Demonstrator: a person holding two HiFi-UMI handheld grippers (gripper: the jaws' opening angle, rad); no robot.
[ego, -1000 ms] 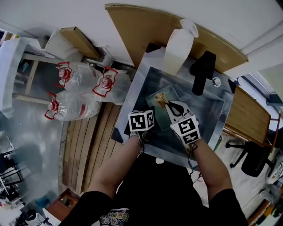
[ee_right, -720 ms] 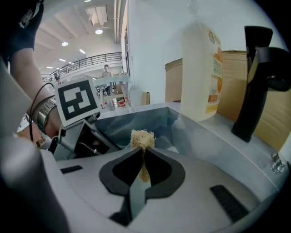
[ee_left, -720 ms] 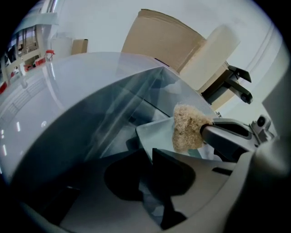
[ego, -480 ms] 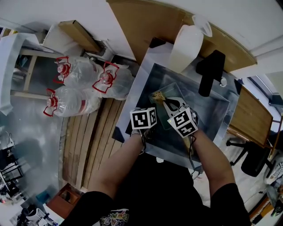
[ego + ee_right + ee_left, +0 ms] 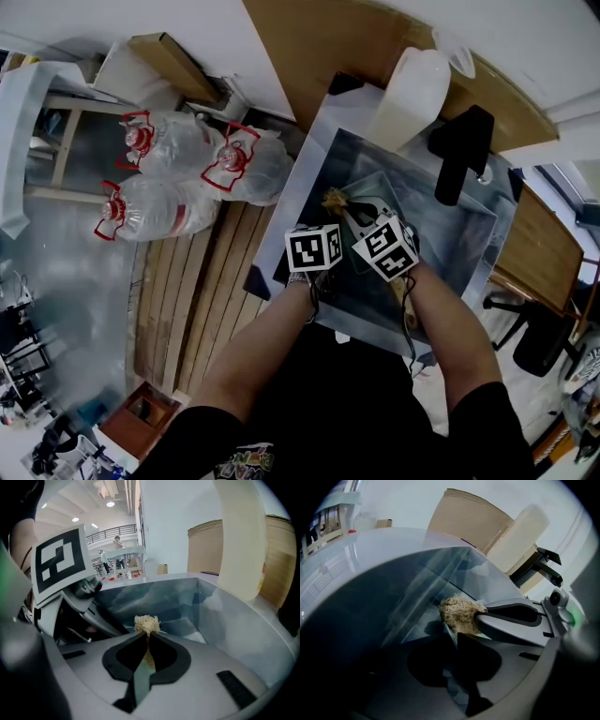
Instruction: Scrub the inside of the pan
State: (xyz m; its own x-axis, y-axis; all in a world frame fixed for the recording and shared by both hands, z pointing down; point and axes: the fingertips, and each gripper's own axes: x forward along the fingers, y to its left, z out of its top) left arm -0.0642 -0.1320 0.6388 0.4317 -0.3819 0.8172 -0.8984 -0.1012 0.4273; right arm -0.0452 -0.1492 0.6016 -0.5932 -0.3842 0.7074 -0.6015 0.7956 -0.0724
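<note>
The sink [image 5: 314,164] is lying toward 12 o'clock, with the pan [image 5: 375,187] sitting inside it. The left forearm [image 5: 253,347] and right forearm [image 5: 450,328] are reaching up from 6 o'clock, converging over the sink. The left gripper [image 5: 457,639] is pinching the pan's rim at 8 o'clock. The right gripper [image 5: 147,634] is clamping the scrubber [image 5: 146,622] at the pan's 11 o'clock corner.

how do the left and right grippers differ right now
The left gripper is shut on the rim of the pan, steadying it; the right gripper is shut on the tan scrubber. The left gripper sits at the pan's edge; the right gripper reaches over its inside. Both are shut, low in the sink.
</note>
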